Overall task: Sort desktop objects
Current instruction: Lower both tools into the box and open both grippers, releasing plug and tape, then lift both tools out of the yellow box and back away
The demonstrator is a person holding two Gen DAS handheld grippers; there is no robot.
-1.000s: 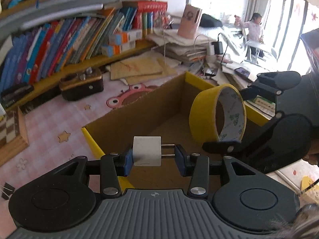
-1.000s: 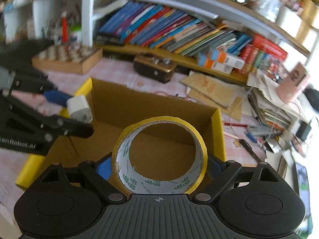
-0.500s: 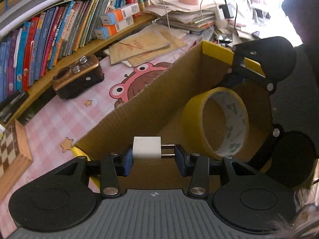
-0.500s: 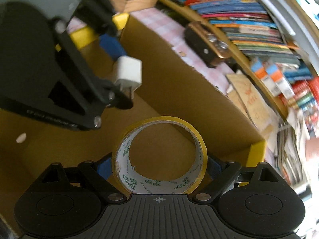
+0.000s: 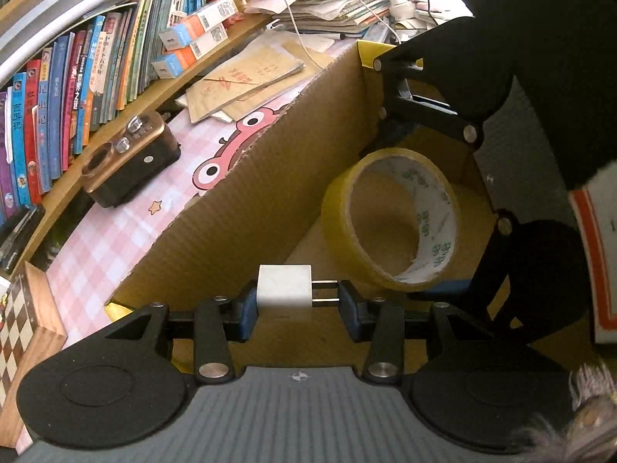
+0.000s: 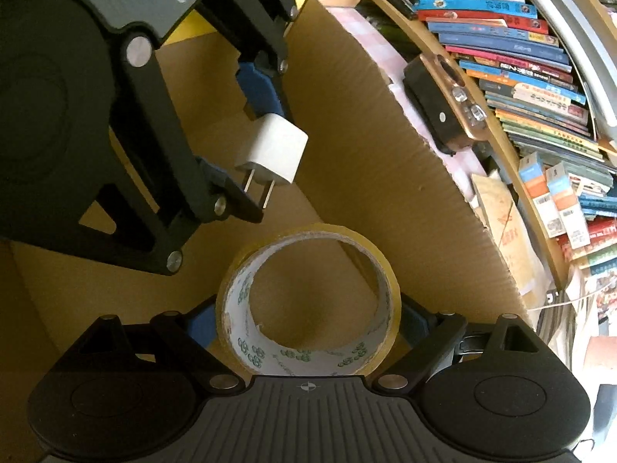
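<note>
My left gripper (image 5: 297, 299) is shut on a white plug adapter (image 5: 284, 292), its two prongs pointing right, held low inside the open cardboard box (image 5: 270, 193). My right gripper (image 6: 308, 320) is shut on a roll of yellow tape (image 6: 308, 308) and holds it inside the same box, just right of the adapter. In the left wrist view the tape (image 5: 393, 220) and the right gripper (image 5: 420, 212) sit ahead and to the right. In the right wrist view the adapter (image 6: 272, 150) and the left gripper (image 6: 250, 154) hang above the tape.
The box's far wall (image 6: 385, 135) rises beside both grippers. Beyond it lie a pink checked mat (image 5: 115, 231), a black and gold case (image 5: 131, 162), brown envelopes (image 5: 239, 81), a chessboard box (image 5: 23, 320) and a shelf of books (image 5: 77, 77).
Both grippers have dropped from above the box rim down inside it, still holding the adapter and the tape. The two grippers have come closer together.
</note>
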